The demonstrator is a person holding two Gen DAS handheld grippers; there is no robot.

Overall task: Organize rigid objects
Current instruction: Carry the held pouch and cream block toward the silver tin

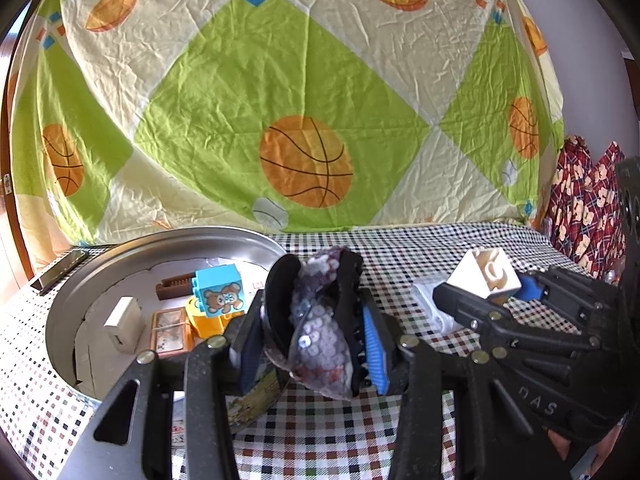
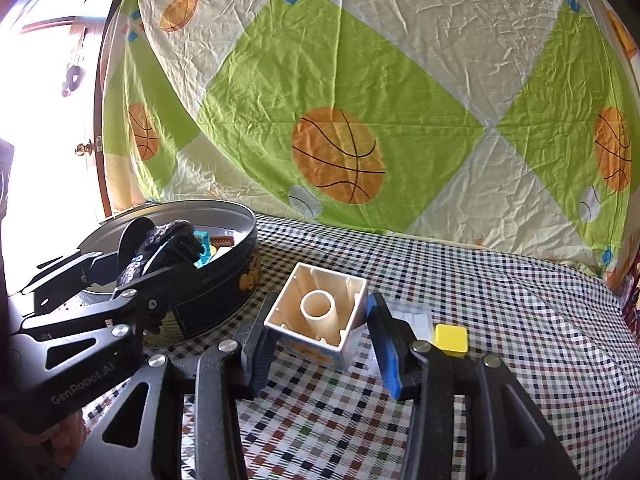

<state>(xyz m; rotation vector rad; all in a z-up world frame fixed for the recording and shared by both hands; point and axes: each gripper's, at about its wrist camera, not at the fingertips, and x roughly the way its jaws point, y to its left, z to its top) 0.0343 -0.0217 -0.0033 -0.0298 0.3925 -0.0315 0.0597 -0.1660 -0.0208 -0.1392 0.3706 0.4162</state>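
Note:
My left gripper (image 1: 316,344) is shut on a black hair clip covered in purple sequins (image 1: 324,320), held just right of a round metal tin (image 1: 80,280). The tin holds a blue bear block (image 1: 220,290), a brown comb (image 1: 176,285), a white box (image 1: 124,322) and a small framed tile (image 1: 170,330). My right gripper (image 2: 320,336) is shut on a cream toy block (image 2: 320,320), hollow side toward the camera, above the checked cloth. That block also shows in the left wrist view (image 1: 486,276). The left gripper and clip show in the right wrist view (image 2: 160,256).
A yellow square piece (image 2: 451,338) and a clear plastic piece (image 2: 412,316) lie on the checked tablecloth (image 2: 520,320) right of my right gripper. A basketball-print sheet (image 1: 304,120) hangs behind. A red patterned cloth (image 1: 584,200) is at far right.

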